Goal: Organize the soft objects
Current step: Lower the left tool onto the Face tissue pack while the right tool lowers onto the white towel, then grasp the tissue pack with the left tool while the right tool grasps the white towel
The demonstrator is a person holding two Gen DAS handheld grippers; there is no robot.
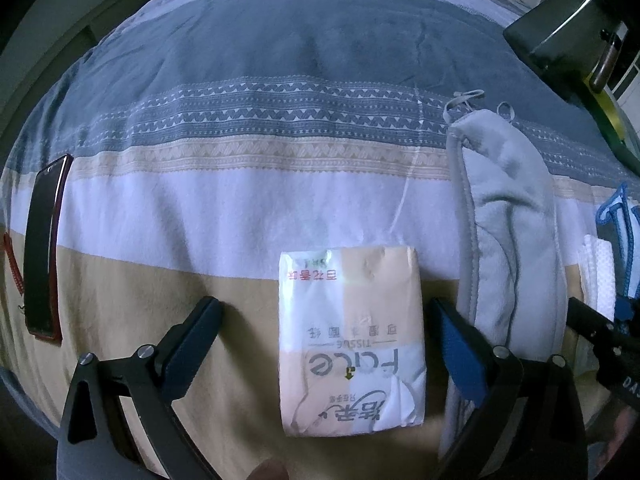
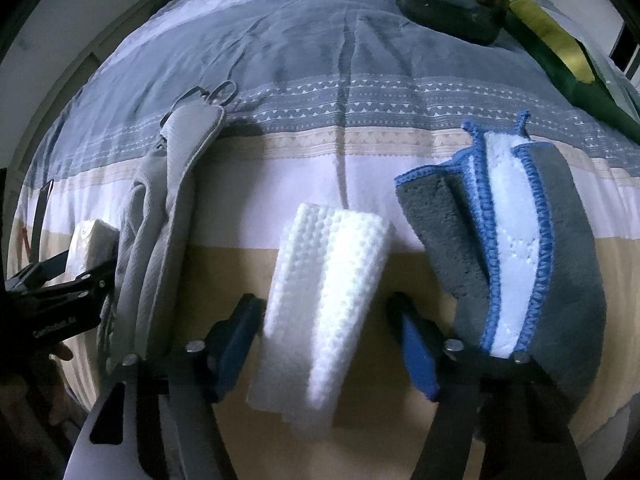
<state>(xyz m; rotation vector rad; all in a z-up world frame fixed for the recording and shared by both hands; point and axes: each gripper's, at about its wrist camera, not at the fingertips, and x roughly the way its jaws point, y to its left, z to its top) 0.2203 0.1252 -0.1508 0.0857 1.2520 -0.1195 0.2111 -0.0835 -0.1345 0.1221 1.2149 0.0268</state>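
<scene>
A facial tissue pack (image 1: 352,340) lies on the striped bedspread (image 1: 240,208), between the open fingers of my left gripper (image 1: 324,320), not touched. A folded light grey cloth (image 1: 508,240) lies right of it and also shows in the right wrist view (image 2: 160,248). My right gripper (image 2: 324,312) is open around a folded white textured cloth (image 2: 324,292). A grey towel with blue trim (image 2: 516,248) lies folded right of it. The tissue pack (image 2: 90,248) and the left gripper (image 2: 60,280) show at the left edge.
A dark phone (image 1: 42,248) in a red case lies at the left. A dark box (image 1: 560,36) sits at the far right of the bed, with a green and yellow item (image 2: 560,48) beside it.
</scene>
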